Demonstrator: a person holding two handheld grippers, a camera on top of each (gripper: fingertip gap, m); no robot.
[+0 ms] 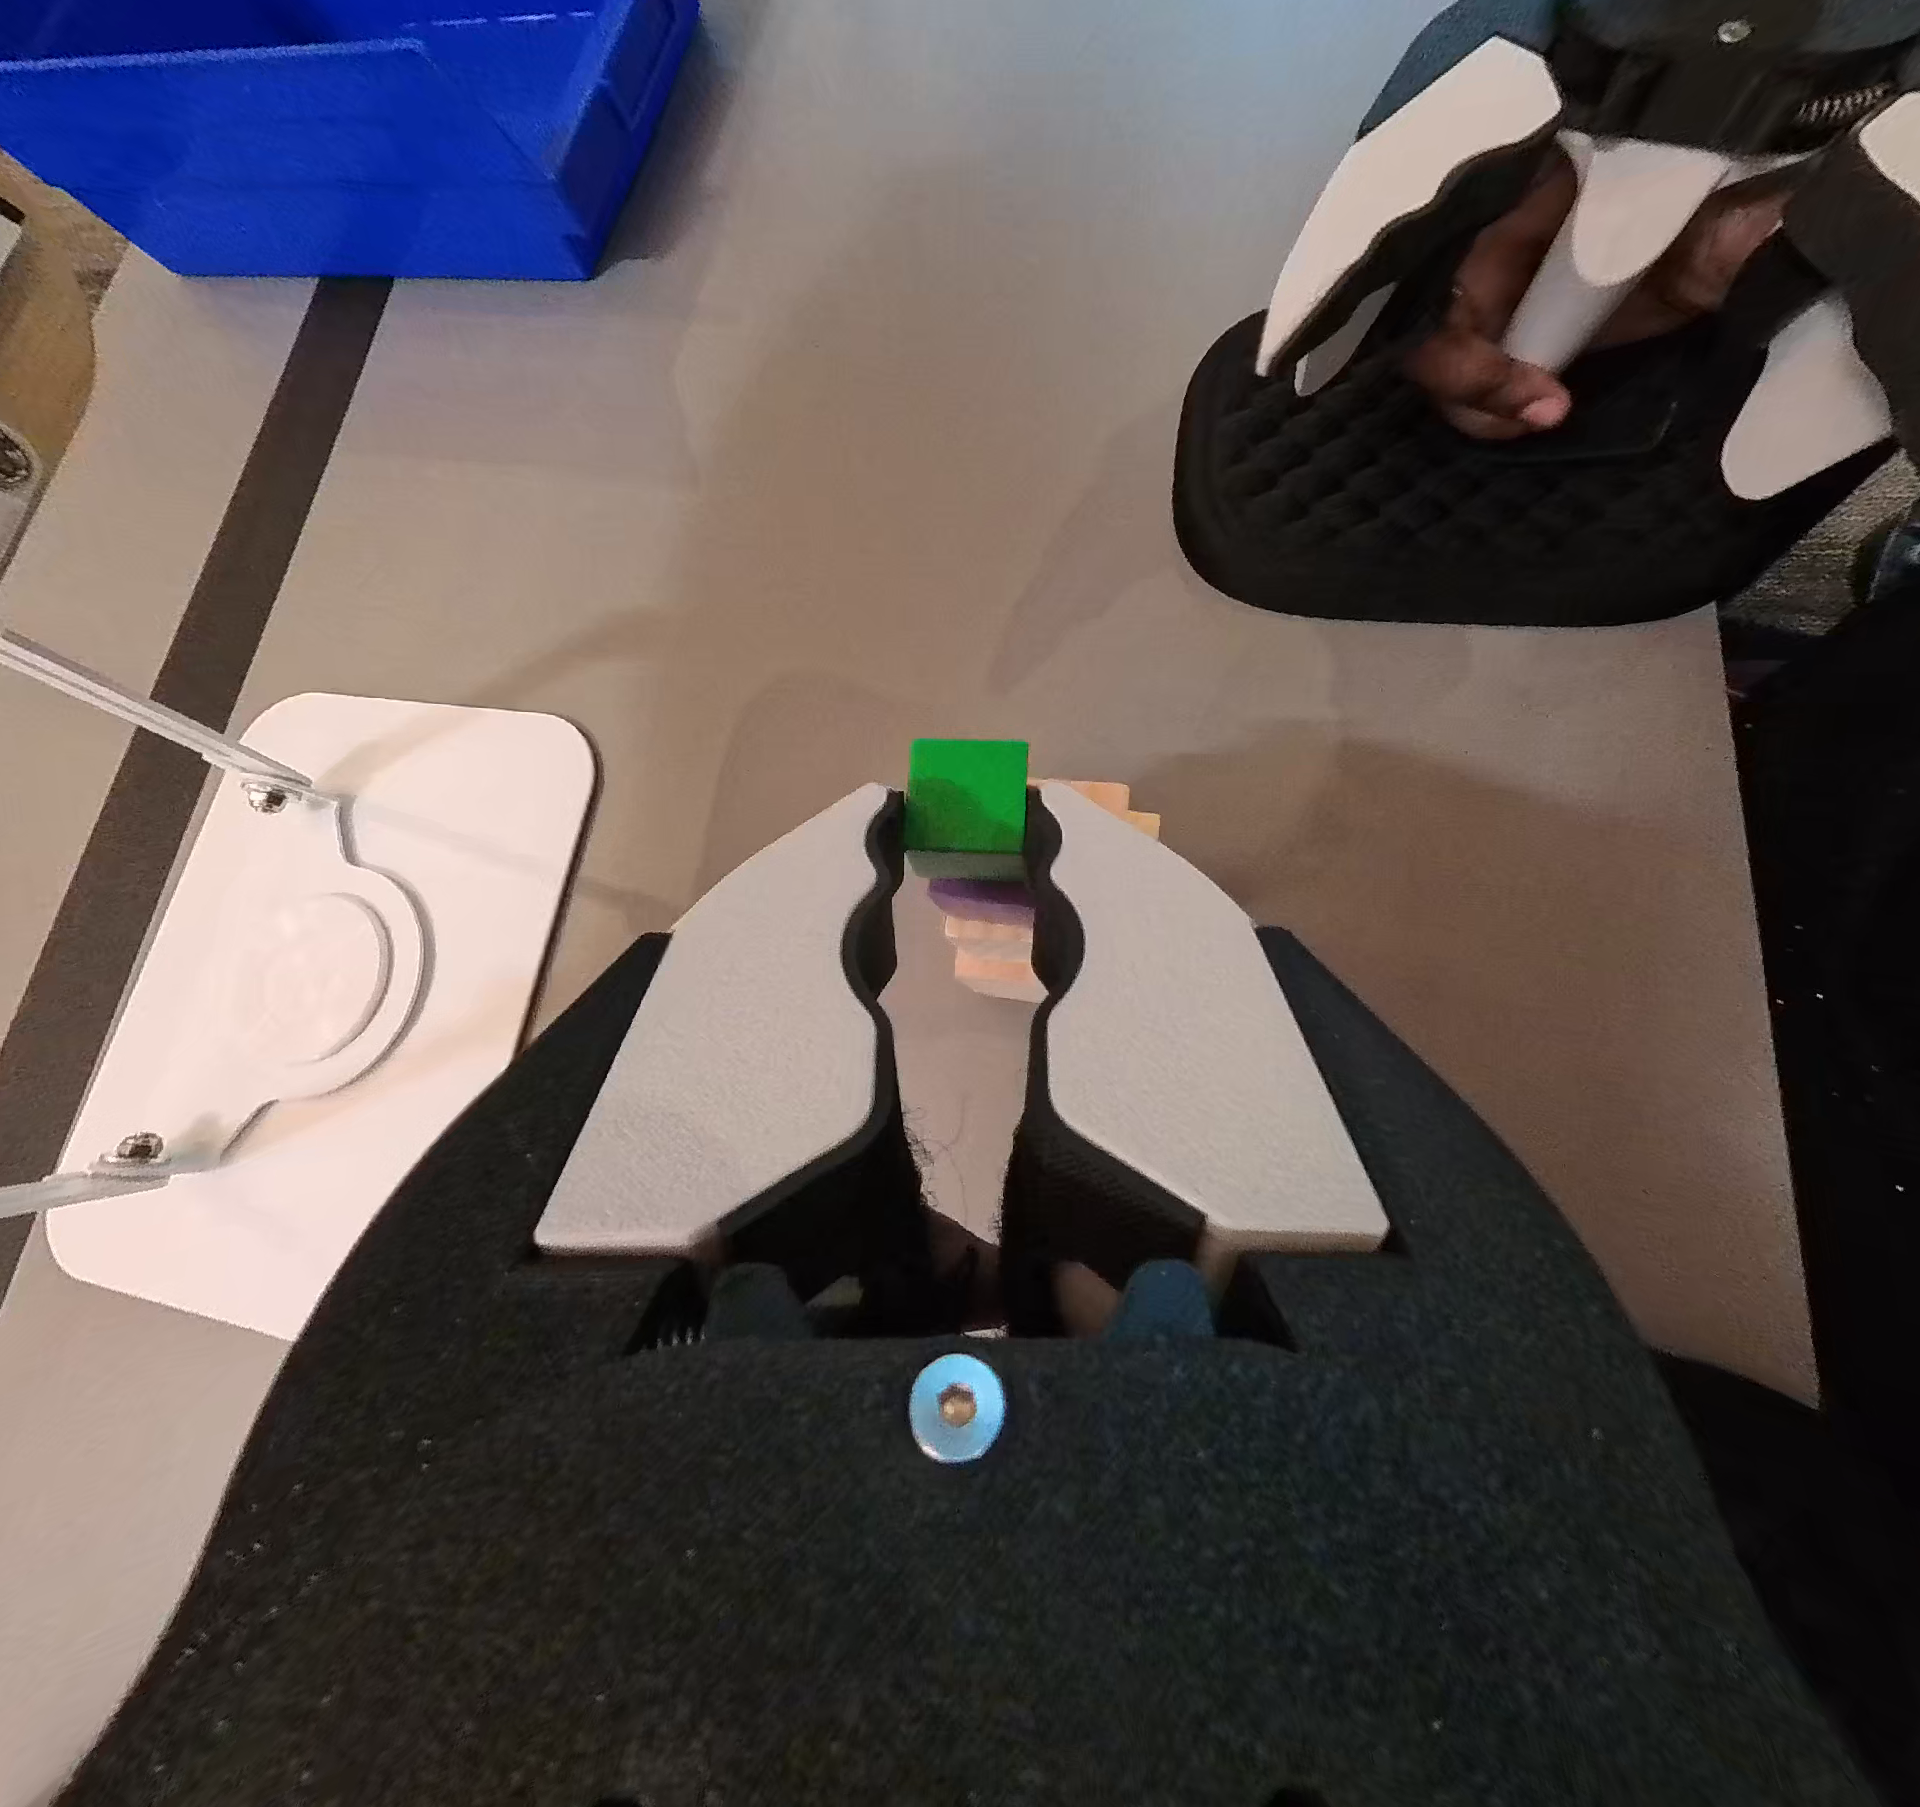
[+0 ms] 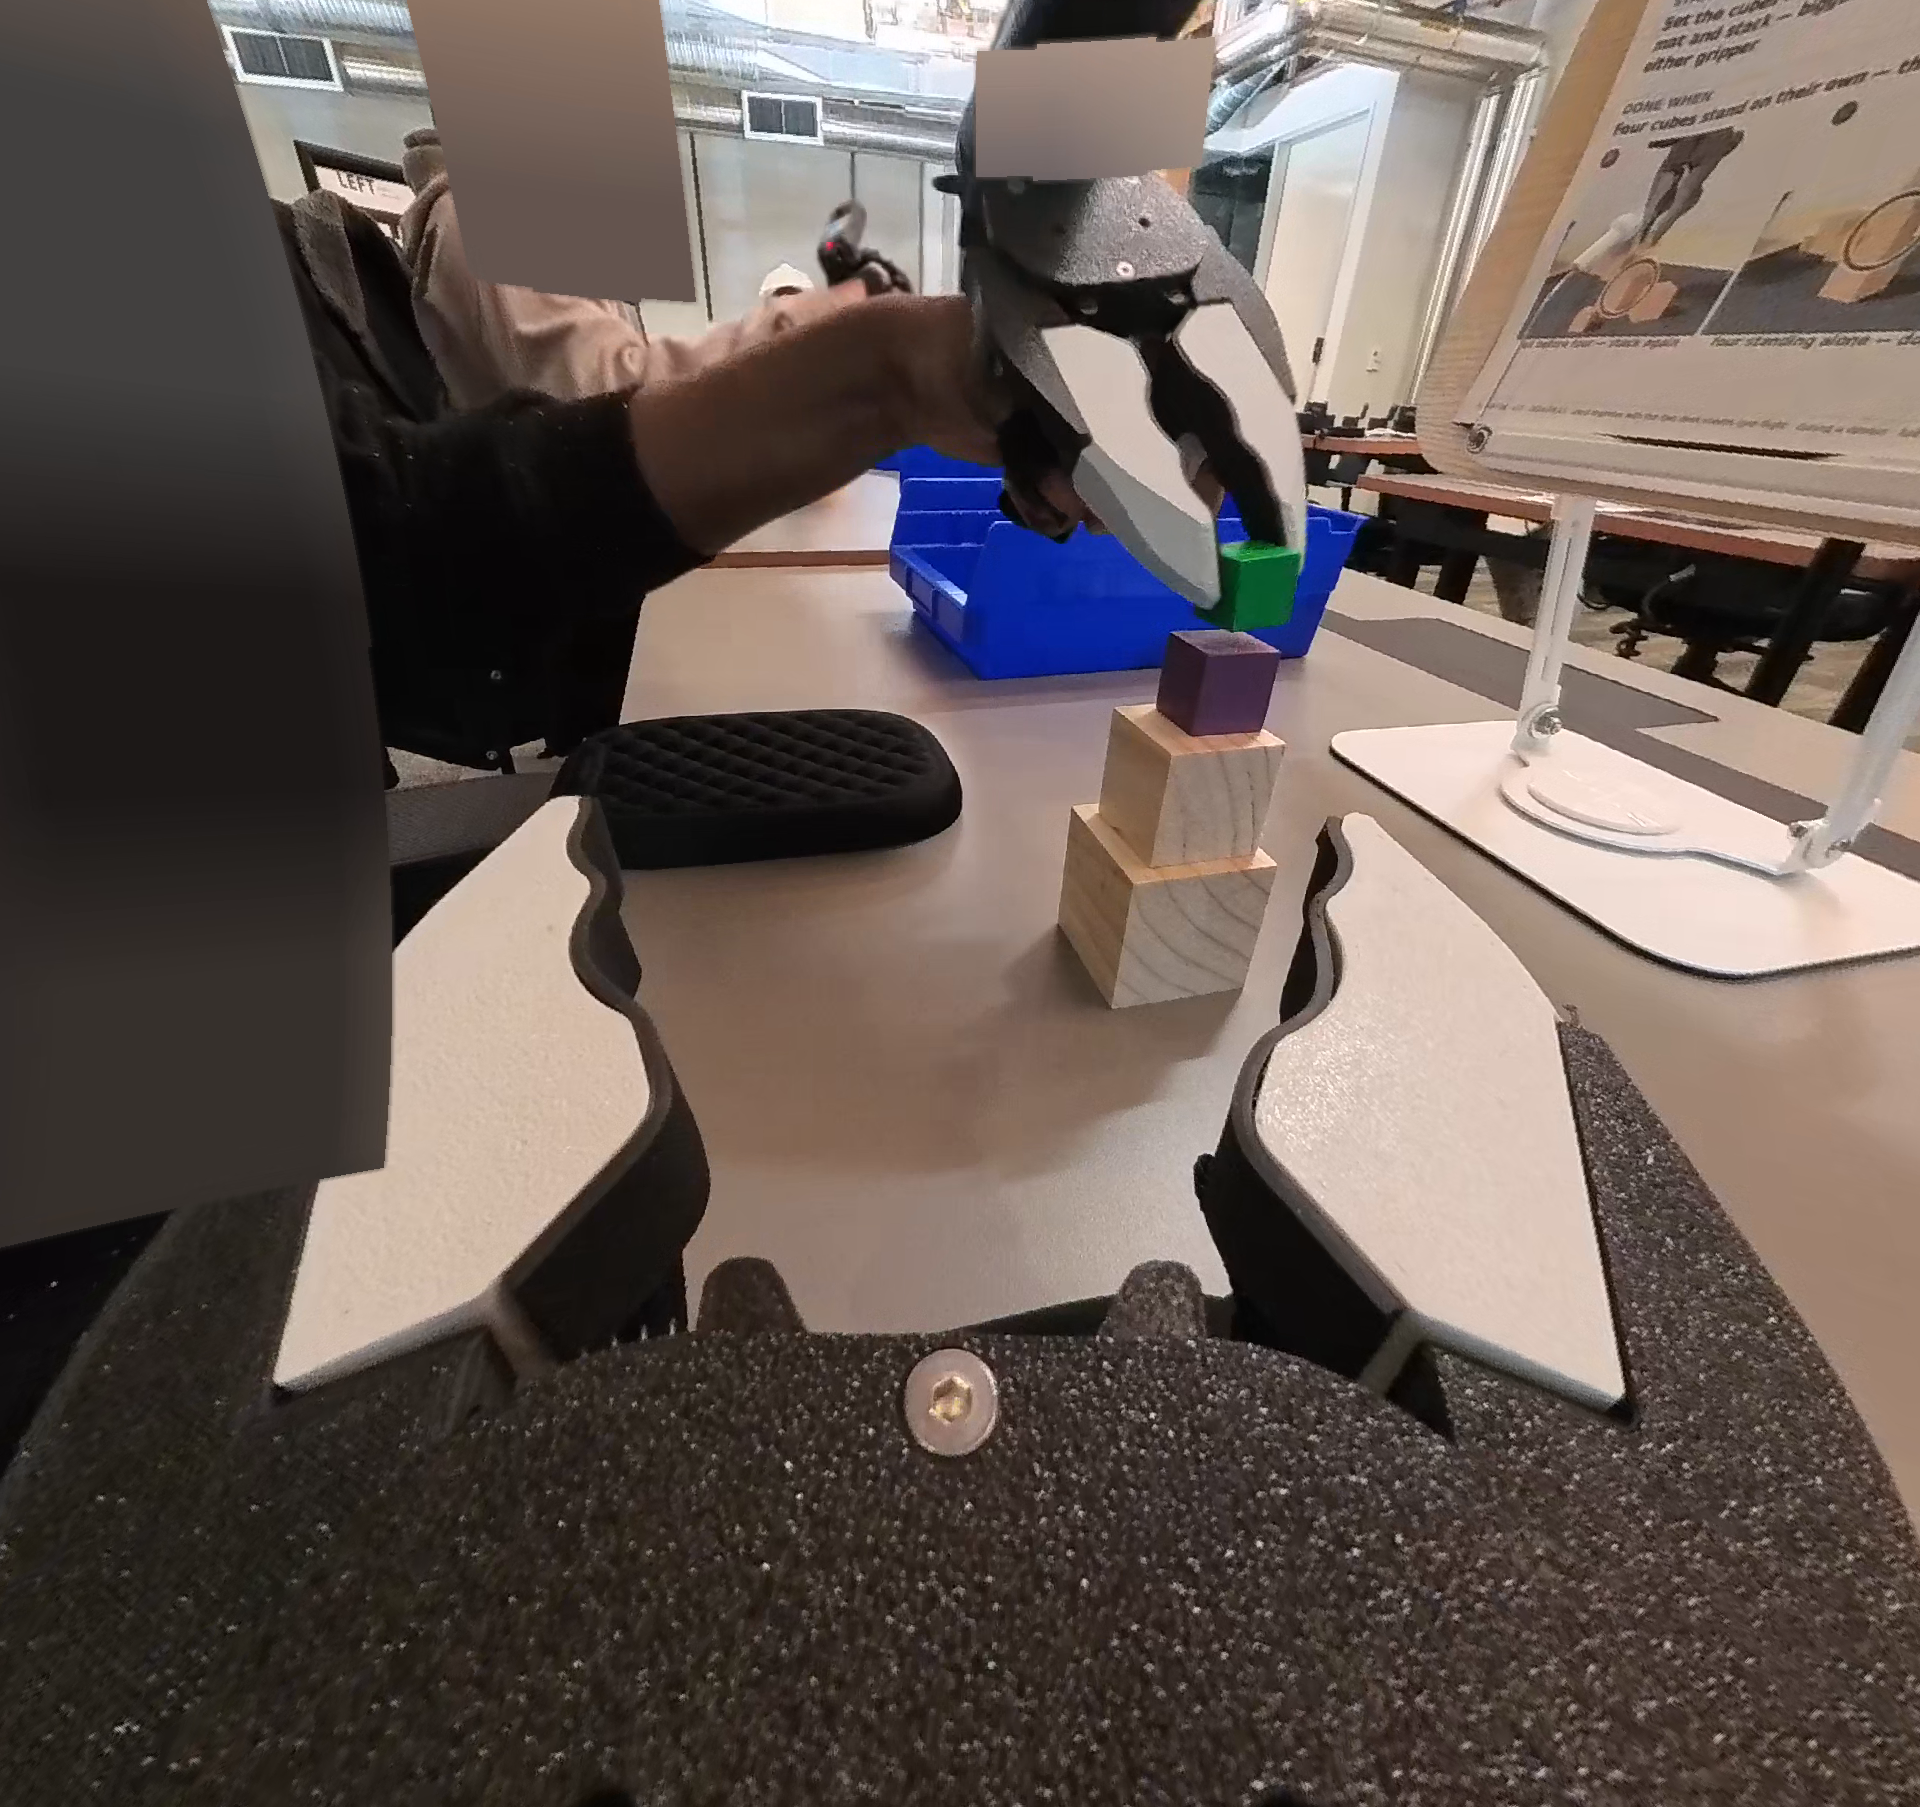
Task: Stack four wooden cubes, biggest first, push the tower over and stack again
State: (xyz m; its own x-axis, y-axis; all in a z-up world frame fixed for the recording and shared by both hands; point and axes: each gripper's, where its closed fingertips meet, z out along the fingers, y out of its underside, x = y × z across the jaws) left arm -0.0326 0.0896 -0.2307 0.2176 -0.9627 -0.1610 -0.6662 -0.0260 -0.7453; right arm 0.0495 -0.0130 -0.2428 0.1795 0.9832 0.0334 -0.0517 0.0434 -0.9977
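Observation:
My left gripper (image 1: 964, 807) is shut on a small green cube (image 1: 964, 796) and holds it just above a stack. In the right wrist view the green cube (image 2: 1259, 585) hangs a little above a purple cube (image 2: 1218, 682), apart from it. The purple cube sits on a smaller wooden cube (image 2: 1193, 791), which sits on a larger wooden cube (image 2: 1164, 916). The stack stands on the grey table (image 2: 883, 1030). My right gripper (image 2: 961, 910) is open and empty, low over the table just in front of the stack. It also shows in the left wrist view (image 1: 1558, 230), resting by a black pad.
A blue bin (image 1: 343, 74) stands at the far left; it also shows behind the stack (image 2: 1081, 604). A black quilted pad (image 2: 769, 781) lies left of the stack. A white stand base (image 1: 322, 999) with a sign board (image 2: 1704, 168) is beside the stack. A person's arm (image 2: 727, 407) reaches in.

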